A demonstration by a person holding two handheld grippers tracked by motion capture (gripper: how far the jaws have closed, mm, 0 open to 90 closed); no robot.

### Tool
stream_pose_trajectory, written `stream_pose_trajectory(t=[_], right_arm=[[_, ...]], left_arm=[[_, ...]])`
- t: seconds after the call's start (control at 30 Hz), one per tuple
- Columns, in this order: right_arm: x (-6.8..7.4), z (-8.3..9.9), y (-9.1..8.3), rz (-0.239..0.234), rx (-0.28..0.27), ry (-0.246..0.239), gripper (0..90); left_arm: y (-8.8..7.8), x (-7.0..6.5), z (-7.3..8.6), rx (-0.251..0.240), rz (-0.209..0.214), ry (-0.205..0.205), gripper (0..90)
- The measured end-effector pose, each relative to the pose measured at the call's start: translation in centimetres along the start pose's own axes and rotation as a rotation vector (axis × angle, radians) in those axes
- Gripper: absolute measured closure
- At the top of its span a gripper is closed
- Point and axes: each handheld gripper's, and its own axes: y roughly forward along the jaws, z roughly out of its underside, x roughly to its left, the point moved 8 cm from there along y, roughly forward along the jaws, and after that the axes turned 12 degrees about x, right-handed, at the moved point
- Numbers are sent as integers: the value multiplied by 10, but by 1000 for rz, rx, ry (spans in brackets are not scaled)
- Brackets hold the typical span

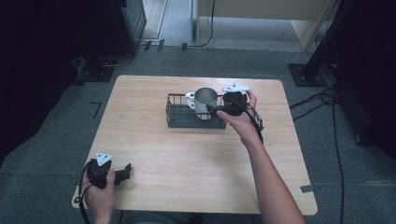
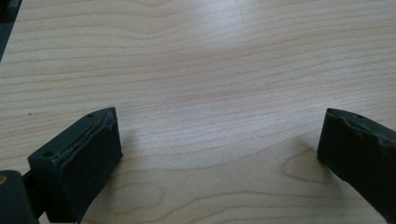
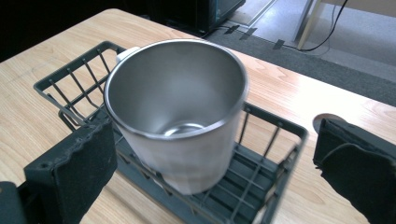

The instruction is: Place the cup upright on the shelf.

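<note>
**A:** What are you resting everything on?

**B:** You are working at a light wooden table [image 1: 196,172], the largest item here. Toward its far middle, a dark wire basket [image 1: 180,116] is sitting flat on the top.

**A:** And inside the basket?

**B:** A steel mug [image 1: 205,102] with a white handle [image 1: 190,100] is standing at the basket's right end. In the right gripper view the mug [image 3: 180,116] is leaning slightly, open mouth up, its base on the basket floor [image 3: 243,186].

**A:** Where are you holding the right gripper?

**B:** You are holding the right gripper [image 1: 218,109] just beside the mug, at the basket's right end. Its jaws are standing wide apart, one on either side of the mug, gripping nothing.

**A:** And the left gripper?

**B:** You are keeping the left gripper [image 1: 125,171] at the table's near left corner, well apart from the basket. Its jaws are likewise spread wide over bare wood [image 2: 210,93], nothing between them.
</note>
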Motion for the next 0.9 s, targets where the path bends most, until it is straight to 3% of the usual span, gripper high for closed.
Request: stream_pose_trajectory(t=[0.33, 0.9], right_arm=[[-16, 26, -23, 23, -14, 36, 0], [-27, 81, -47, 45, -23, 100, 0]], left_arm=[[0, 0, 0, 1, -1, 2, 0], [0, 0, 0, 2, -1, 2, 0]])
